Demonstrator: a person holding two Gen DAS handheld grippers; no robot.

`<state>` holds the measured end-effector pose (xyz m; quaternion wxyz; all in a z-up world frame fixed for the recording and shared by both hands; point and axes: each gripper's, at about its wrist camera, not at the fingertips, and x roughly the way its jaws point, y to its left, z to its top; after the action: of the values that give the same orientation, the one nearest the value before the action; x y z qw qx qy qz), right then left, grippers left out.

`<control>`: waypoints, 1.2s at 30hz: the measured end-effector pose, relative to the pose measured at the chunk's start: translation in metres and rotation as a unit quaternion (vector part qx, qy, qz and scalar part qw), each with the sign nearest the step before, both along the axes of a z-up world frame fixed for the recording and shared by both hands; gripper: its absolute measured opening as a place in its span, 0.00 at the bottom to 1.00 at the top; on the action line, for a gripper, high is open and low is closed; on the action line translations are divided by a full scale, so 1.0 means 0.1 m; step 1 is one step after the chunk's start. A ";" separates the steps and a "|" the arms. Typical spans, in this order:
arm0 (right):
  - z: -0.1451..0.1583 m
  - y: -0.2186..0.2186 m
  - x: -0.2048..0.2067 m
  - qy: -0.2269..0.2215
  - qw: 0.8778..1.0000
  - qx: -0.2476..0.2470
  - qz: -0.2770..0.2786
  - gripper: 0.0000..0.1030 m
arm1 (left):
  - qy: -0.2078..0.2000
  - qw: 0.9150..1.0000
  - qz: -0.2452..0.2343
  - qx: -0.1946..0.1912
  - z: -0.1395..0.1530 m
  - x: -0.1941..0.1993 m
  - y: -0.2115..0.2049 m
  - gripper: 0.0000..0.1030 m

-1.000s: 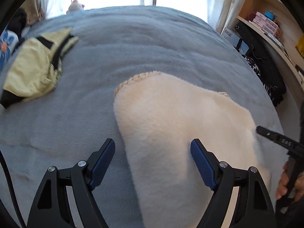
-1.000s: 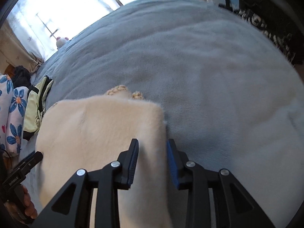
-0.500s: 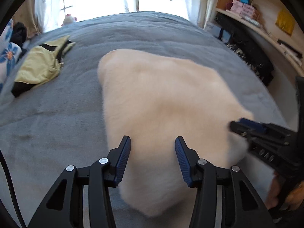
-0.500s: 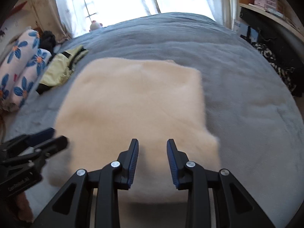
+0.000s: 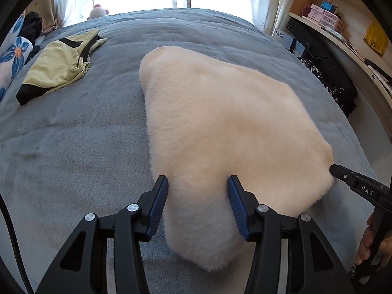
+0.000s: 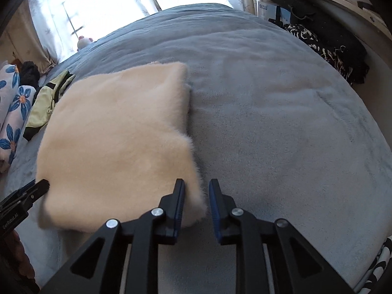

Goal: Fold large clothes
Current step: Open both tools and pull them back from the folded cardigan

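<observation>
Your left gripper (image 5: 198, 197) is spread wide, its jaws straddling the near left corner of a cream fleece garment (image 5: 227, 132) without pinching it. The garment lies folded flat on a grey bed cover (image 5: 73, 137). Your right gripper (image 6: 197, 199) is only narrowly parted, with the garment's near right corner between its blue pads (image 6: 180, 203); whether they grip the fleece, you cannot tell. A yellow-green jacket (image 5: 61, 66) lies well apart, toward the far left.
</observation>
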<state>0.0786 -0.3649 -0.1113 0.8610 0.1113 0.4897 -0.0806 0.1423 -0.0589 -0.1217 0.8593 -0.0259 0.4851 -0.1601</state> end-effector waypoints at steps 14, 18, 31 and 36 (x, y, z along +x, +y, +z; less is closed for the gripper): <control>0.34 0.22 -0.21 -0.018 0.999 0.027 0.019 0.20 | -0.003 1.000 0.028 -0.005 0.28 -0.19 0.12 0.55; 0.53 0.37 -0.29 -0.031 0.998 0.031 0.037 0.20 | -0.010 1.000 0.028 -0.009 0.42 -0.29 0.18 0.60; 1.11 0.68 -0.31 -0.069 0.993 0.038 0.092 0.52 | -0.054 0.998 0.025 -0.030 0.98 -0.55 0.37 0.81; 1.23 0.70 -0.19 -0.074 0.989 0.045 0.117 0.64 | -0.046 0.998 0.026 -0.037 1.03 -0.49 0.38 0.87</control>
<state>0.0600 -0.2950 0.0120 0.8925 0.0973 0.4375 0.0506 0.0937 -0.0207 -0.0191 0.8829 -0.0628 0.4382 -0.1568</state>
